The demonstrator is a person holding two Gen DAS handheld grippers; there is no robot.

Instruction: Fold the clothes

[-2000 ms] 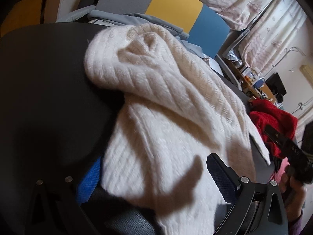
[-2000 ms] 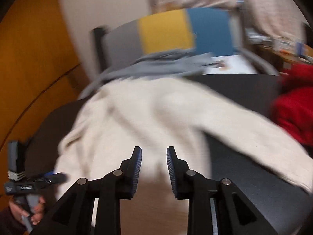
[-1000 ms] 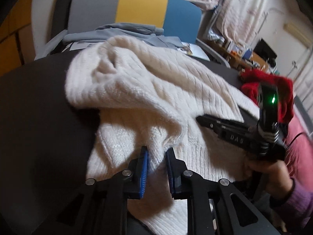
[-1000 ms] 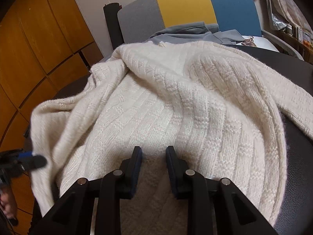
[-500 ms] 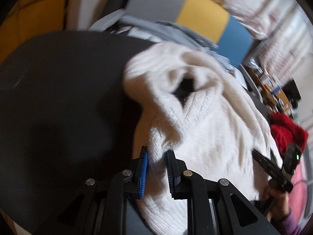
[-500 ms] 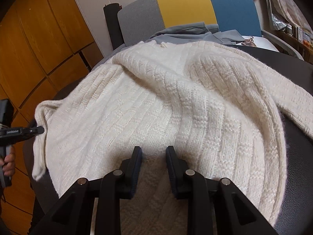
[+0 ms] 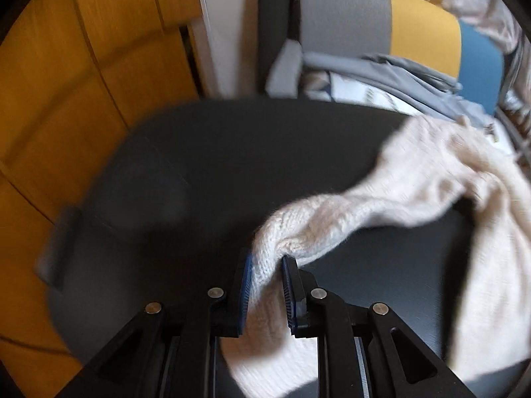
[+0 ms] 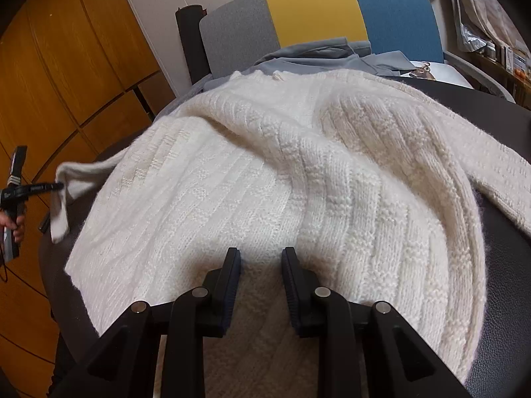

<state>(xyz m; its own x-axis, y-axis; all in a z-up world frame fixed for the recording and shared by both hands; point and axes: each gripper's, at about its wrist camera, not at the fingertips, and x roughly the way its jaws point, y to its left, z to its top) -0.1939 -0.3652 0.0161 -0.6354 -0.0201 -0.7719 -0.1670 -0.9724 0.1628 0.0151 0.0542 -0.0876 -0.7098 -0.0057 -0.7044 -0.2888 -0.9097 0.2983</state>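
**Cream sweater on dark bench, both claws pinching knit**

Left claw (image 7: 265,277): narrow, closed on a bunched fold of the cream sweater (image 7: 428,179). The knit runs from between the blue pads up and to the right as a raised band above the bench (image 7: 199,172), then widens into the sweater body at the right edge of the left wrist view. Picture is motion-blurred. Bench surface left of the claw is bare and dark.

In the right wrist view the left claw (image 8: 49,186) shows at the far left, held by a hand (image 8: 15,225); its tip grips a sleeve end or corner of the sweater (image 8: 265,172) lifted off the bench edge, with a short flap hanging below.

Sweater: spread over most of the bench (image 8: 504,315), ribbed and block-patterned, wrinkled across the middle. One sleeve extends to the right, lying flat on the bench.

Right claw (image 8: 260,267): narrow, fingers set on the near hem of the sweater, knit filling the gap between them.

Behind bench: chair (image 8: 315,10) with grey, yellow and blue back panels; grey cloth (image 8: 318,54) heaped on its seat, touching the sweater's far edge. Wooden panels (image 8: 66,66) at left.
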